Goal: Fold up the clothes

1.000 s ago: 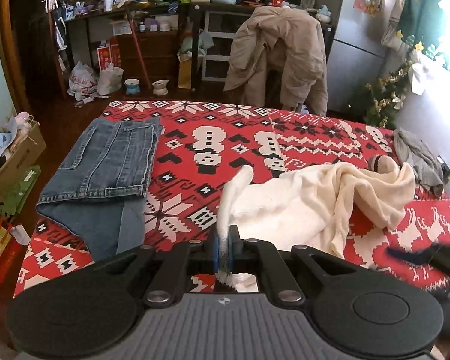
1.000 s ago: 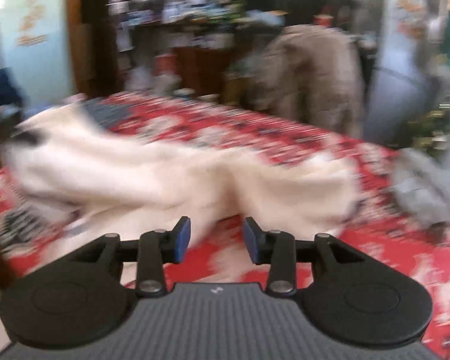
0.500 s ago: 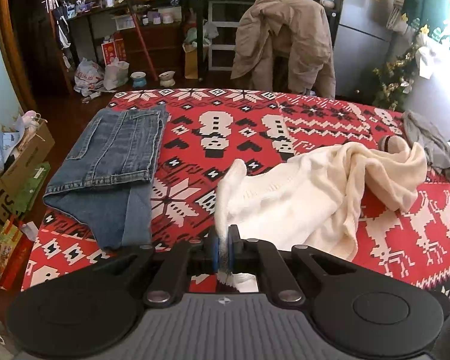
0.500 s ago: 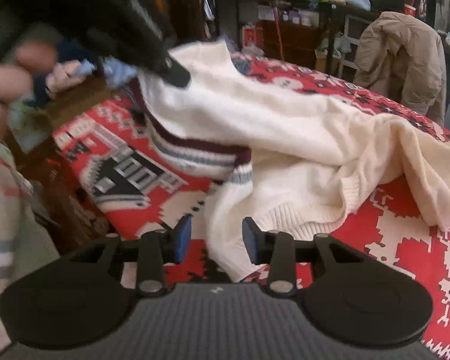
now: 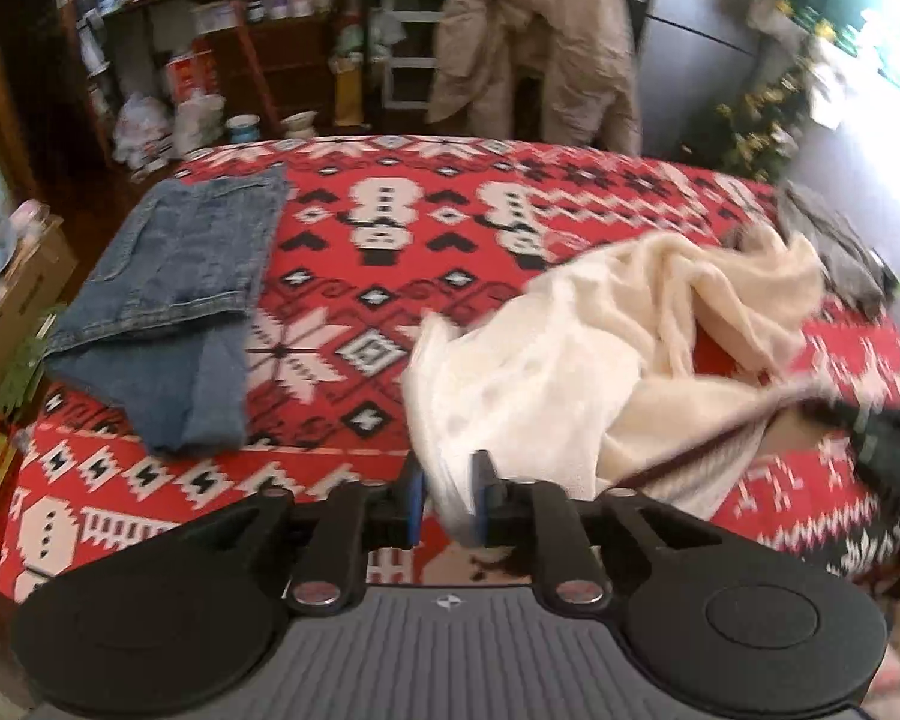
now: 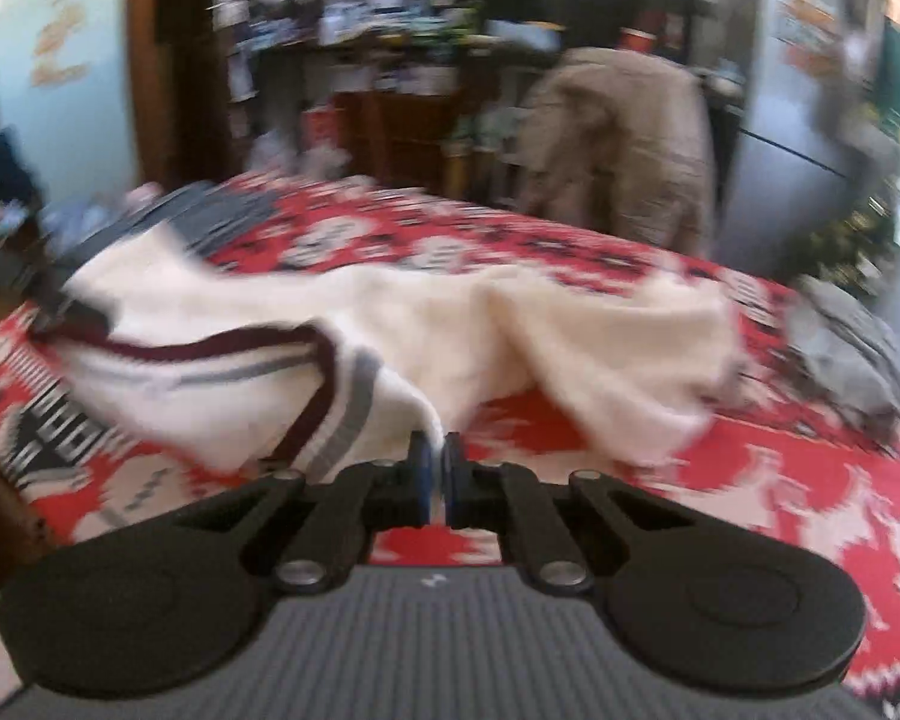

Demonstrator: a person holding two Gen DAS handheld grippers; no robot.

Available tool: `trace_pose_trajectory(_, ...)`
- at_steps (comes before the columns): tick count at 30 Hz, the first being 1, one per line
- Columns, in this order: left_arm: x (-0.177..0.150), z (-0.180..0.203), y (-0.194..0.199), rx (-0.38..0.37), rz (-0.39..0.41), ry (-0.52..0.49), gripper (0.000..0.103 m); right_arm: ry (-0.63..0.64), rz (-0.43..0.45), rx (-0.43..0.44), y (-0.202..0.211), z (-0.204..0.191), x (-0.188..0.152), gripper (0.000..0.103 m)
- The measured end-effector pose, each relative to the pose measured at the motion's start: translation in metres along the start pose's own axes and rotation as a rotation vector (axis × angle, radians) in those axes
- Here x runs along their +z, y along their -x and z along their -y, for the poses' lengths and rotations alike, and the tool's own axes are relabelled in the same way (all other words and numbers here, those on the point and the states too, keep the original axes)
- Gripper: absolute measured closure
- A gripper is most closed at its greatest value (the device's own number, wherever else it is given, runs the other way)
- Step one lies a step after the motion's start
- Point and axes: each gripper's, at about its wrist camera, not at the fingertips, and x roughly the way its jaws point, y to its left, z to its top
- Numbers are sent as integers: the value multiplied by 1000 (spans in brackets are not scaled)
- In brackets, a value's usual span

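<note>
Both views are motion-smeared. The sweater (image 6: 426, 330) sprawls crumpled on the bed (image 5: 342, 324), its length running crosswise ahead of both jaws. Left gripper (image 5: 447, 501) stands part open around a fold; right gripper (image 6: 436, 477) pinches the striped hem tight.

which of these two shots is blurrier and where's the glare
Right wrist view: heavy motion blur smears the cream sweater and shelves. Left wrist view: sharper, jeans fairly crisp, sweater edges smeared; window glare blows out the upper right corner. Both bend straight lines, fisheye.
</note>
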Motion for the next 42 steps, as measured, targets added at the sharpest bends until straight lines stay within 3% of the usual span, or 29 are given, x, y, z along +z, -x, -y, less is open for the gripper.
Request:
trace_pose_trajectory(2, -4, 10, 1, -14, 10, -52, 76, -14, 22, -40, 8, 19, 3, 99)
trace_pose_trajectory(6, -13, 28, 8, -10, 53, -174, 43, 8, 51, -123, 23, 52, 8, 99)
trace_pose_trajectory(9, -23, 42, 15, -9, 86, -298, 35, -10, 38, -108, 28, 72, 13, 99)
trace_pose_trajectory(12, -31, 55, 19, 18, 102, -418, 31, -2, 18, -83, 26, 83, 15, 99)
trace_pose_trajectory(15, -36, 61, 18, -1, 89, -490, 31, 33, 0, -74, 26, 79, 8, 99)
trace_pose_trajectory(21, -50, 78, 16, -71, 191, -654, 33, 19, -52, -46, 17, 81, -4, 98)
trace_pose_trajectory(24, -47, 82, 3, -64, 149, -673, 33, -1, -74, -33, 19, 86, -8, 95)
trace_pose_trajectory(27, -40, 80, -6, -129, 84, -655, 42, -7, -87, -23, 25, 90, -11, 85)
trace_pose_trajectory(30, -32, 74, -11, -189, 20, -595, 42, 20, -106, -29, 31, 92, -15, 75)
trace_pose_trajectory(32, -32, 68, -8, -185, 79, -557, 41, 40, -118, -35, 36, 93, -17, 66)
trace_pose_trajectory(35, -36, 66, -1, -202, 171, -592, 30, 88, -113, -48, 45, 94, -20, 40)
trace_pose_trajectory(37, -40, 65, 2, -232, 193, -634, 30, 123, -96, -58, 52, 93, -21, 9)
trace_pose_trajectory(39, -43, 65, 4, -263, 216, -676, 30, 145, -86, -63, 58, 93, -21, 1)
trace_pose_trajectory(42, -50, 65, 7, -285, 240, -734, 30, 161, -104, -98, 59, 93, -20, 1)
